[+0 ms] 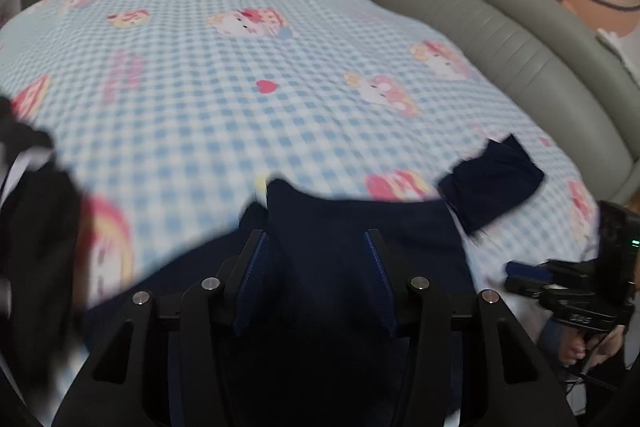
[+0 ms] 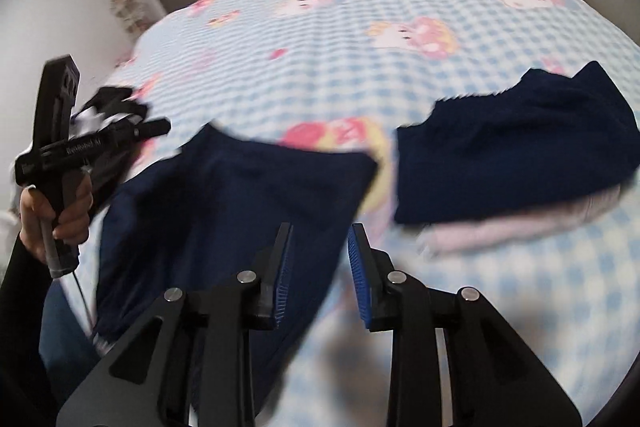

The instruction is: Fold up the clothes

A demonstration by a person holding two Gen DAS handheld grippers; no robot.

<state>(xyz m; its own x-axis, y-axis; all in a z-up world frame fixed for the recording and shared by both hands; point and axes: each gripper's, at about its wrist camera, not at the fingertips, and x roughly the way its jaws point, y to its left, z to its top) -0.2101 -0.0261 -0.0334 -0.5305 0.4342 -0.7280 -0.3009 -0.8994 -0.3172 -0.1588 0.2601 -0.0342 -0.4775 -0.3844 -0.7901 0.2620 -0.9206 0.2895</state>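
A navy garment (image 1: 360, 247) lies spread on the bed near its front edge, also visible in the right wrist view (image 2: 240, 195). My left gripper (image 1: 316, 235) hovers over it with its jaws well apart; navy cloth shows in the gap, under the pads and not pinched. My right gripper (image 2: 320, 227) stands open above the garment's right edge, with cloth and bedsheet showing between its pads. A second navy piece (image 2: 520, 155), folded, rests to the right on pale pink folded cloth (image 2: 520, 227). The picture is blurred.
The bed carries a blue checked sheet (image 1: 240, 87) with cartoon prints. A black-and-white garment (image 1: 36, 207) lies at the left. A grey padded headboard (image 1: 500, 39) runs along the right. A person's hand (image 2: 60, 215) holds the left gripper's handle.
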